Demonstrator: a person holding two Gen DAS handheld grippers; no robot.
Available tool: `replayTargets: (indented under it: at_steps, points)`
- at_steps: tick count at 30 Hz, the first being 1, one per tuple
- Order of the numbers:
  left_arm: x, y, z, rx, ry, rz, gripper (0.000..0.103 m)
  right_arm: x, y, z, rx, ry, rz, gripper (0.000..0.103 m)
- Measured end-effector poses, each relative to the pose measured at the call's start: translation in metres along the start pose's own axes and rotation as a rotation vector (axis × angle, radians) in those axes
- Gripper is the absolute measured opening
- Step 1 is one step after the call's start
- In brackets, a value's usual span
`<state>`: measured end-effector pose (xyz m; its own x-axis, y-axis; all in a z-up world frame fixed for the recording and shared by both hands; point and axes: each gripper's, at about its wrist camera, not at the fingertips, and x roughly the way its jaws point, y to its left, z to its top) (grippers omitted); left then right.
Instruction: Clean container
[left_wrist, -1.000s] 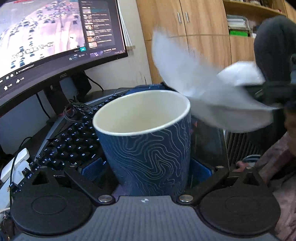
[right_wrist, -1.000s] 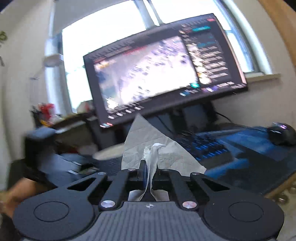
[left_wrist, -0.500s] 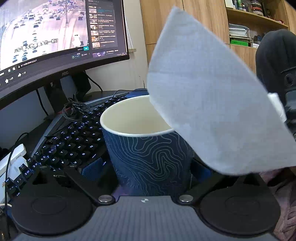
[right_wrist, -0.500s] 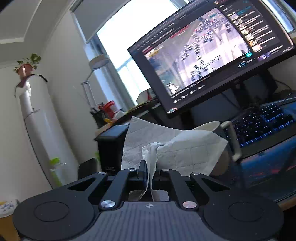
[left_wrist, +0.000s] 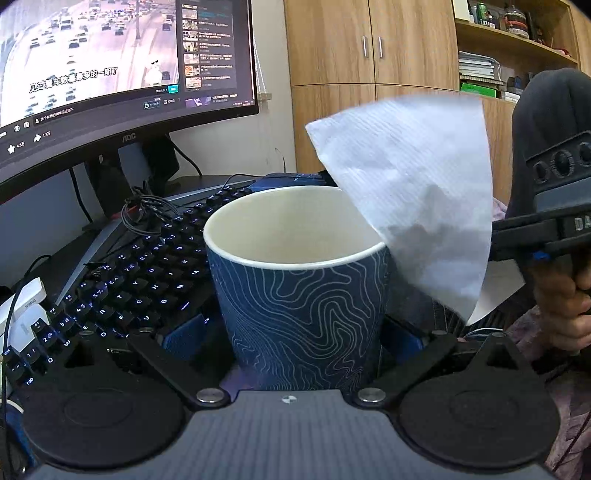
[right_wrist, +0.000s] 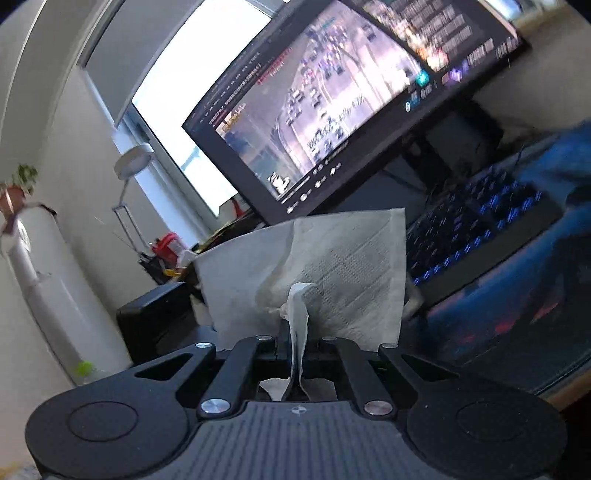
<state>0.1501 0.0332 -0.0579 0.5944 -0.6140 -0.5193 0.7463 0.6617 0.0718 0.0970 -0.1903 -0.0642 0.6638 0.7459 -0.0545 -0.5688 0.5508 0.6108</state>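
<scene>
White tissue (right_wrist: 314, 273) pinched in the closed right tool (right_wrist: 293, 332).

Ahead of you a curved monitor (left_wrist: 110, 62) stands over a backlit keyboard (left_wrist: 147, 266); wooden cabinets (left_wrist: 369, 81) fill the wall behind, and a bright window (right_wrist: 192, 110) lights the room.

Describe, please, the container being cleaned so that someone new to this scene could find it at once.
Start at the large curved monitor and come down past the backlit keyboard in front of it. There, between the fingers of the left gripper, is the cup. It alone is dark blue with pale wavy contour lines, has a cream inside, and a white tissue hangs at its right rim.
</scene>
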Motion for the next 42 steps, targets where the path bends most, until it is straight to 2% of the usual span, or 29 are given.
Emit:
replayTargets:
  at_steps: [6, 10, 15, 26, 33, 42]
  points:
    - [0.002, 0.001, 0.0, -0.001, 0.006, -0.001, 0.103, 0.0, 0.017, -0.007, -0.155, -0.045, -0.122, 0.004]
    - [0.003, 0.002, 0.001, -0.003, 0.012, -0.004, 0.103, 0.003, 0.018, -0.011, -0.207, -0.069, -0.197, 0.004]
    - [0.004, 0.005, 0.0, -0.015, 0.021, -0.016, 0.103, 0.004, 0.011, -0.012, -0.151, -0.078, -0.159, 0.004]
    - [0.008, 0.006, 0.0, -0.01, 0.047, -0.015, 0.103, 0.008, 0.032, -0.015, -0.285, -0.089, -0.2, 0.004]
    - [0.005, -0.003, 0.002, 0.03, 0.039, 0.021, 0.103, 0.007, 0.025, -0.014, -0.255, -0.094, -0.177, 0.004]
    - [0.004, -0.013, 0.005, 0.048, 0.031, 0.048, 0.103, 0.008, 0.029, -0.017, -0.277, -0.1, -0.229, 0.004]
